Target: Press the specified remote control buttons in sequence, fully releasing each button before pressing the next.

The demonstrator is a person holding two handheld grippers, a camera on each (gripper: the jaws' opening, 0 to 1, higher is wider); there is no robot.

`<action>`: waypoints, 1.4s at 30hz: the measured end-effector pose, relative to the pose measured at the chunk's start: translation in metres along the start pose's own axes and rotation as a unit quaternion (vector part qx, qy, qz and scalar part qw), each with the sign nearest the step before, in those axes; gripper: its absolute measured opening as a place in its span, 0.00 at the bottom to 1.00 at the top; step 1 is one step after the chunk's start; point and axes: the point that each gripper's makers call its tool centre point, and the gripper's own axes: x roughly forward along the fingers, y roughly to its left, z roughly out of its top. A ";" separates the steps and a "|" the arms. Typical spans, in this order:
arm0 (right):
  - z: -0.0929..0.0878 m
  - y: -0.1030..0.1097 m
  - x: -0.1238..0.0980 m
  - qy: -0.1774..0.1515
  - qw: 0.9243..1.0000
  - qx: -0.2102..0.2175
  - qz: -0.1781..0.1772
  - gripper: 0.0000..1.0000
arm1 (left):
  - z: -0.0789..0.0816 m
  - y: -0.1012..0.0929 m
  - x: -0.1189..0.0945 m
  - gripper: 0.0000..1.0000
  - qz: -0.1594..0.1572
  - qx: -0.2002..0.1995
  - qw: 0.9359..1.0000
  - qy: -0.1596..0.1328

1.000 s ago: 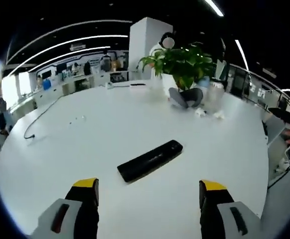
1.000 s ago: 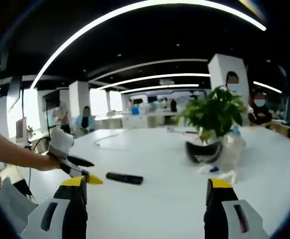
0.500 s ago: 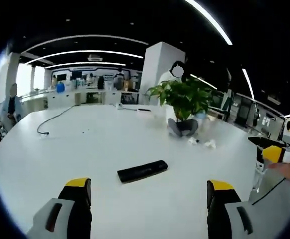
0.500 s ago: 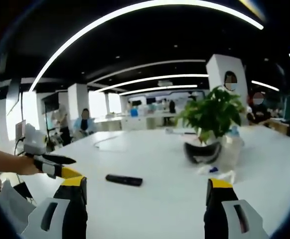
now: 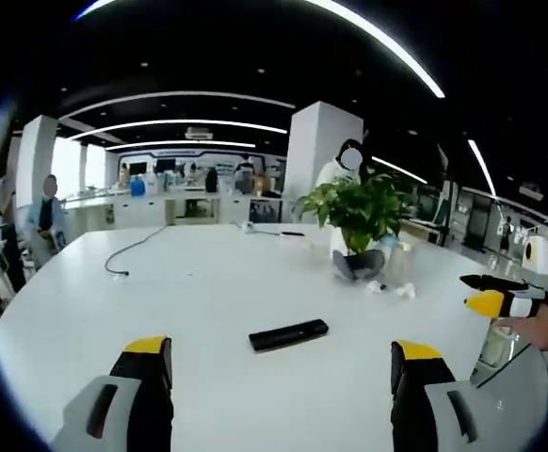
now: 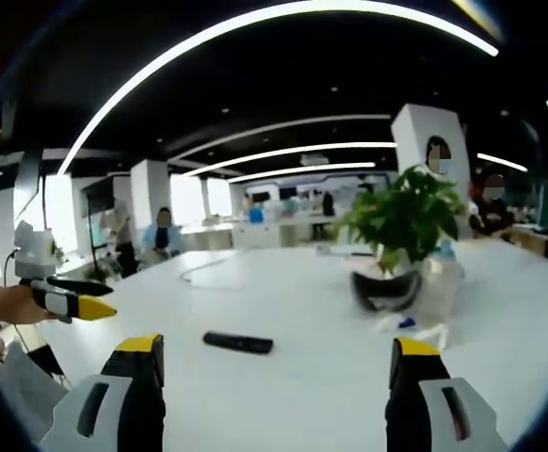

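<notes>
A black remote control (image 5: pixel 288 334) lies flat on the white round table (image 5: pixel 189 301), buttons not readable from here. My left gripper (image 5: pixel 281 363) is open, its yellow-tipped jaws wide apart just short of the remote, touching nothing. In the right gripper view the remote (image 6: pixel 238 342) lies left of centre. My right gripper (image 6: pixel 275 350) is open too and holds nothing, well back from the remote. The right gripper (image 5: pixel 489 294) enters the left gripper view at the right edge, held by a hand. The left gripper (image 6: pixel 72 297) shows at the left edge of the right gripper view.
A green potted plant (image 5: pixel 359 212) stands past the remote, with a dark object (image 5: pixel 357 266) and crumpled white bits (image 5: pixel 392 287) at its foot. A thin cable (image 5: pixel 128 254) lies at the far left. People sit beyond the table's far edge (image 6: pixel 161 235).
The left gripper has pulled back and up from the remote, and its view now looks more level. In the right gripper view it has drawn away to the left. Both jaws stay apart.
</notes>
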 end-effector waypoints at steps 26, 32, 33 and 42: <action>0.007 0.007 -0.012 -0.010 1.000 -0.006 0.005 0.99 | -0.026 0.026 -0.057 1.00 0.092 0.032 0.995 -0.031; 0.002 0.009 -0.010 -0.003 1.000 -0.009 0.001 0.98 | -0.038 0.035 -0.064 1.00 0.107 0.027 0.993 -0.028; 0.002 0.009 -0.009 -0.005 1.000 -0.010 0.001 0.97 | -0.037 0.035 -0.065 1.00 0.113 0.033 0.992 -0.034; 0.000 0.006 -0.009 -0.003 1.000 -0.023 -0.007 0.97 | -0.038 0.046 -0.064 1.00 0.145 0.064 0.987 -0.024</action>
